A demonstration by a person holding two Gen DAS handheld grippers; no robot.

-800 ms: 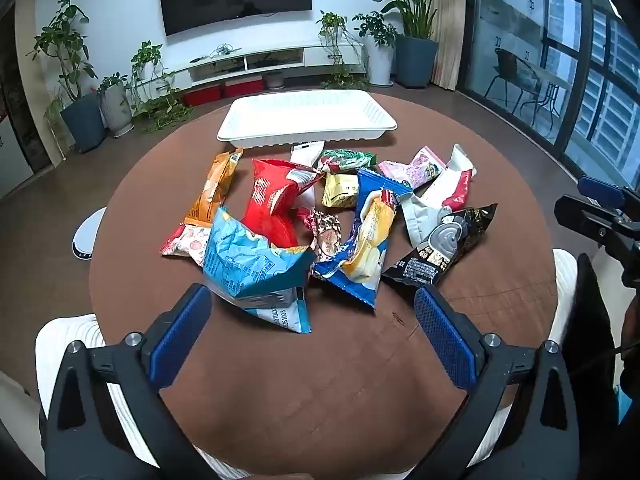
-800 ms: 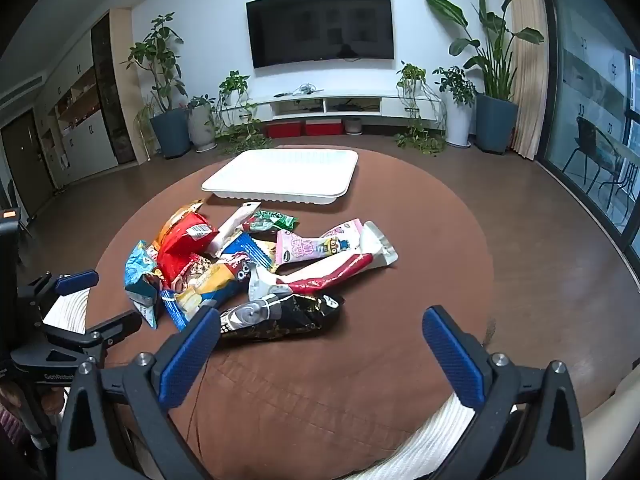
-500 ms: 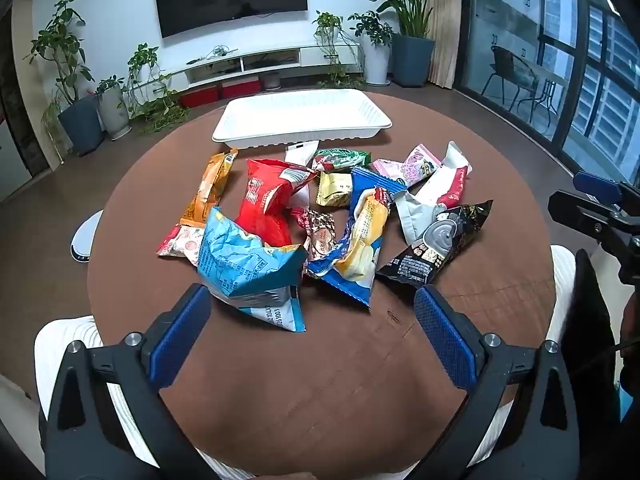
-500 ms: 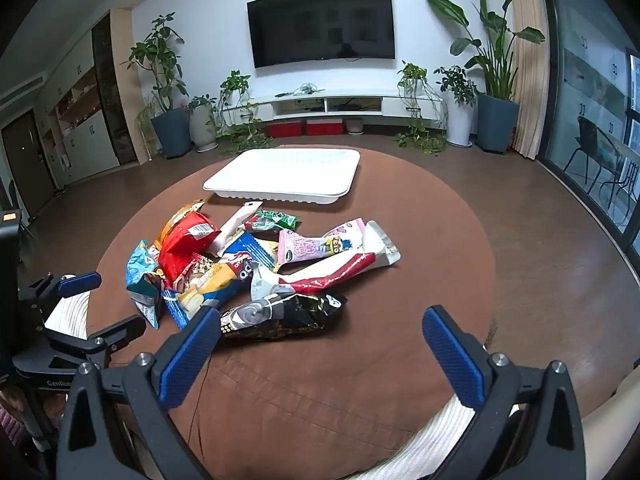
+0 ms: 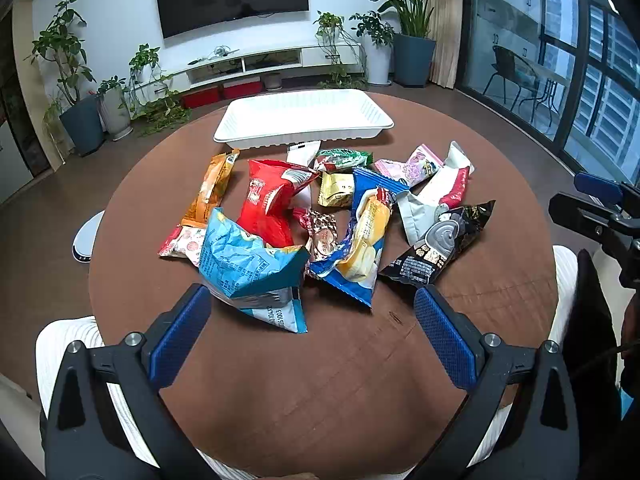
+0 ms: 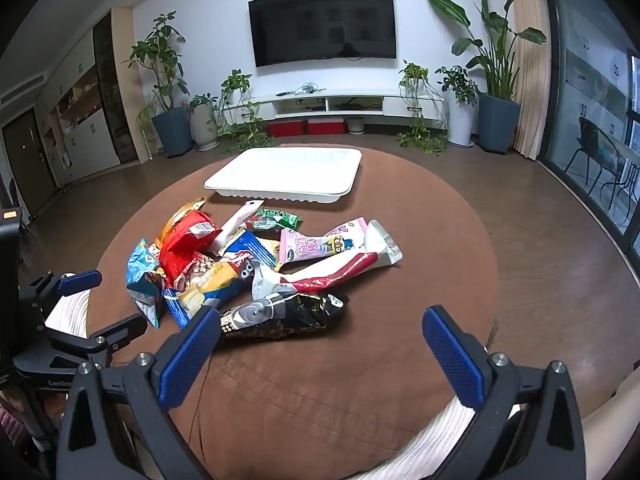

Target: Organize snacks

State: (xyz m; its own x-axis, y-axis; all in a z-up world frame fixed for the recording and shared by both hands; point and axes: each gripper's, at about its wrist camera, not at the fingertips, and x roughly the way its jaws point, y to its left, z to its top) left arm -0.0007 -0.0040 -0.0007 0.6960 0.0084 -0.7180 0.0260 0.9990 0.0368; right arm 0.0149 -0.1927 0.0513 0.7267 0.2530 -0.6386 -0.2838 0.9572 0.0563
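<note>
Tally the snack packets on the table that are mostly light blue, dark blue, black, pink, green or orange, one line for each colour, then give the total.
Light blue packet: 1
Dark blue packet: 1
Black packet: 1
Pink packet: 1
Green packet: 1
Orange packet: 1
Total: 6

Digits "0104" and "261003" on the light-blue snack bag.

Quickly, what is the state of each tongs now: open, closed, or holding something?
Left tongs: open wide, holding nothing, near the light blue bag.
Right tongs: open wide, holding nothing, near the black bag.
</note>
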